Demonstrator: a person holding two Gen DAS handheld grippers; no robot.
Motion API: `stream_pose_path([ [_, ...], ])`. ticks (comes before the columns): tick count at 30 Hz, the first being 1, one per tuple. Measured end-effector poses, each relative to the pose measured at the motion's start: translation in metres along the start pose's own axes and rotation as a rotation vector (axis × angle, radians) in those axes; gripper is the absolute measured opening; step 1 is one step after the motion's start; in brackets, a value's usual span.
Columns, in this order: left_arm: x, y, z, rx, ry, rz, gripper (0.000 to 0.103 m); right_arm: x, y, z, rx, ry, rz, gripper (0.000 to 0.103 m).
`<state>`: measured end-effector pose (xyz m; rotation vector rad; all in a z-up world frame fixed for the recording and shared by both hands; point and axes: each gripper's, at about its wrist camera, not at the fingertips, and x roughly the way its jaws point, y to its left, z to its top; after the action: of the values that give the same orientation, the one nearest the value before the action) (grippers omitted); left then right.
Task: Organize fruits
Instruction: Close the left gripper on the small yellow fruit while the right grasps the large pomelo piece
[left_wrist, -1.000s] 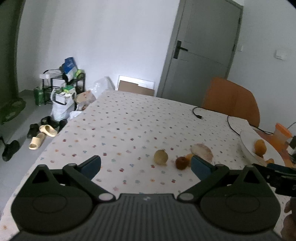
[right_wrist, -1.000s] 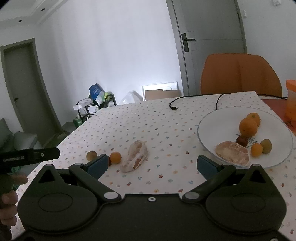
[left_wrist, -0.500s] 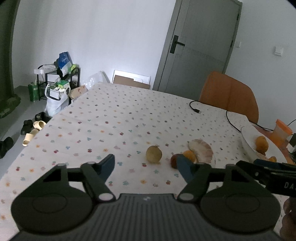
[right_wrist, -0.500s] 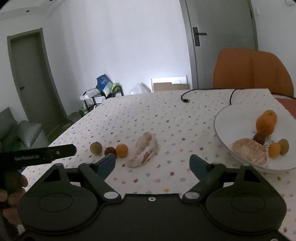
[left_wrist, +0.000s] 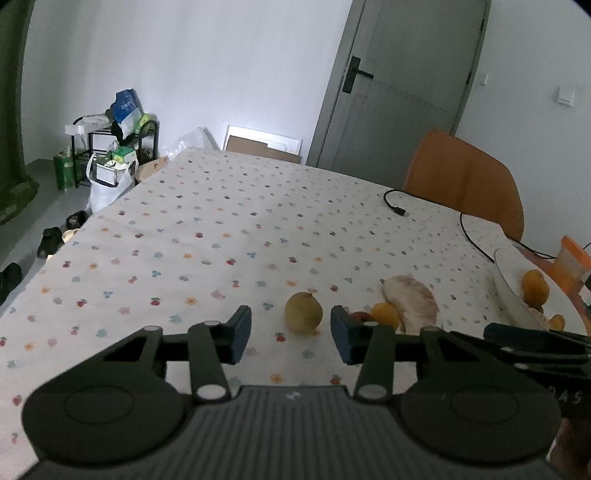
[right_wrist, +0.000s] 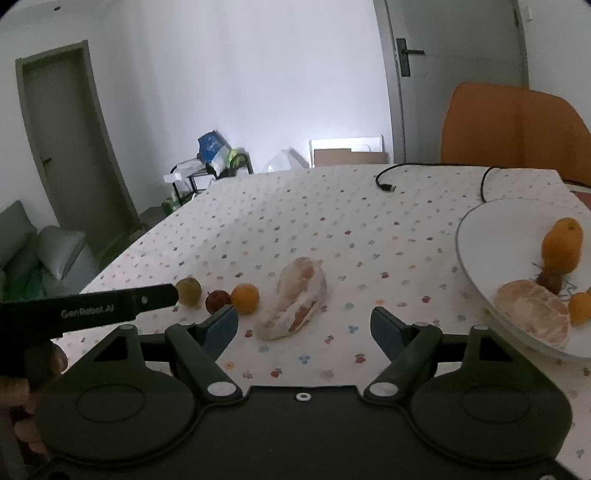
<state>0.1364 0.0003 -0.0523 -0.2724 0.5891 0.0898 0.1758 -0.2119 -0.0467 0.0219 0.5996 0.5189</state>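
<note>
While the white plate (right_wrist: 476, 236) already holds several fruits, four remain on the tablecloth (left_wrist: 229, 236): the left gripper (left_wrist: 291, 334), narrowing but empty, faces the yellow-green fruit (left_wrist: 303, 313); the right gripper (right_wrist: 304, 326), half-wide and also narrowing, faces the pomelo piece (right_wrist: 293, 297).

On the tabletop (right_wrist: 332, 206) four fruits lie in a row: from left to right in the right wrist view, a round fruit (right_wrist: 189, 291), a plum (right_wrist: 217, 301), an orange (right_wrist: 245, 298) and a pomelo piece (right_wrist: 295, 297). The plum and orange touch; the pomelo piece lies just beside the orange. A plate (right_wrist: 491, 225) sits well to the right, with an orange stack (right_wrist: 561, 245) and a pomelo half (right_wrist: 532, 312) on it. Behind the fruits lies a cable (right_wrist: 384, 182); a chair (right_wrist: 513, 125) stands behind the tabletop's far edge.
</note>
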Motion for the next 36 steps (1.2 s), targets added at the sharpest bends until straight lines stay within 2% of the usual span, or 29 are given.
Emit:
stream_pose_path([
  [4, 0.01, -0.003, 0.002, 0.005, 0.015, 0.001, 0.039, 0.009, 0.002, 0.002, -0.008, 0.019, 0.004, 0.074],
  [8, 0.019, -0.005, 0.003, 0.014, 0.02, 0.001, 0.023, 0.015, 0.001, 0.006, -0.006, 0.03, 0.001, 0.071],
  [14, 0.016, -0.002, 0.003, 0.022, 0.013, 0.027, 0.023, 0.027, 0.002, 0.009, -0.007, 0.044, -0.001, 0.07],
  [18, 0.014, 0.009, 0.007, -0.004, 0.004, 0.049, 0.023, 0.038, 0.005, 0.012, -0.004, 0.069, -0.001, 0.064],
  [25, 0.01, 0.022, 0.009, -0.021, -0.005, 0.066, 0.023, 0.051, 0.01, 0.015, -0.035, 0.077, -0.046, 0.06],
  [33, -0.001, 0.027, 0.007, -0.031, -0.017, 0.067, 0.023, 0.059, 0.03, 0.014, -0.124, 0.078, -0.088, 0.056],
  [36, -0.005, 0.025, 0.006, -0.028, -0.02, 0.063, 0.023, 0.057, 0.029, 0.013, -0.13, 0.071, -0.112, 0.044],
])
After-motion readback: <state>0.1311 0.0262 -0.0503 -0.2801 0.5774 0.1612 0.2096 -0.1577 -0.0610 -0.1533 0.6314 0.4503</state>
